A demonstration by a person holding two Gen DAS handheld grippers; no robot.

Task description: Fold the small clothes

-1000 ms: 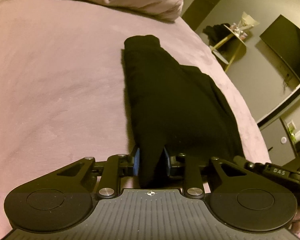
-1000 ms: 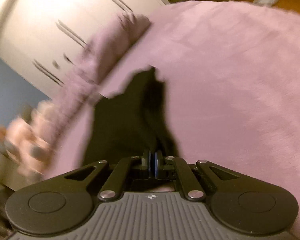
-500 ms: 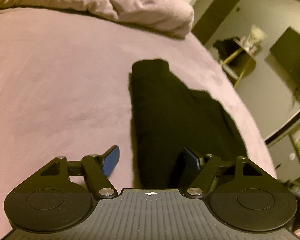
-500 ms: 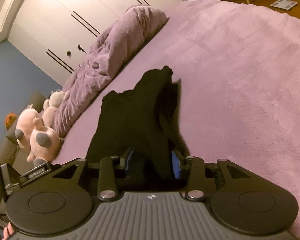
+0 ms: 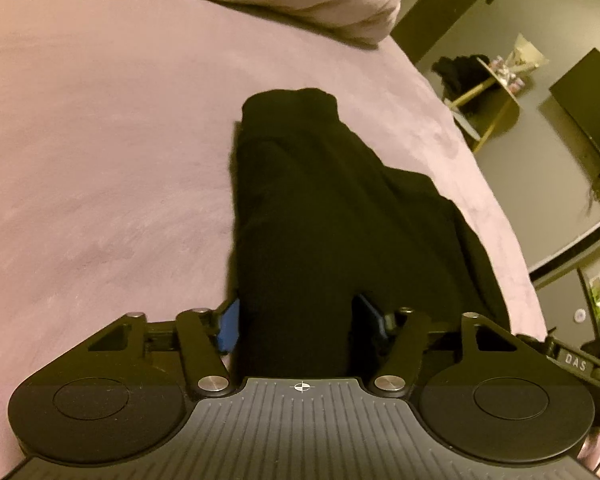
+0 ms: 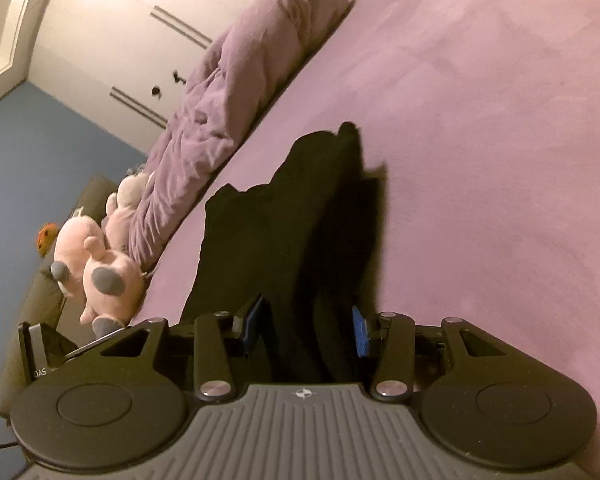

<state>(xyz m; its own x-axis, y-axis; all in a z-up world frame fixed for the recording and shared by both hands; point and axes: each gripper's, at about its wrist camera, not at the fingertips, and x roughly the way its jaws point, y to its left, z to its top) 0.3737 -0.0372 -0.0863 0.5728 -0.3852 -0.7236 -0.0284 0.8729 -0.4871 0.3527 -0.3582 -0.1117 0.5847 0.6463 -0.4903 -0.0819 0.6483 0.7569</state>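
Black garment (image 5: 340, 216) lies folded on the bed (image 5: 100, 160). Left gripper (image 5: 300, 320) jaws are closing around its edge, not yet pressing. Right gripper (image 6: 306, 328) jaws are opening, cloth between them.

Dim, warm indoor light tints both views yellowish. The wardrobe (image 6: 112, 36) glares bright toward eleven o'clock in the right view. Fisheye bending curves the edges, and the black garment (image 5: 332, 216) shows no detail.

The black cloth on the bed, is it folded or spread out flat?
Folded. The black cloth lies on the bed as a long narrow strip with doubled layers along its edge, not spread wide.
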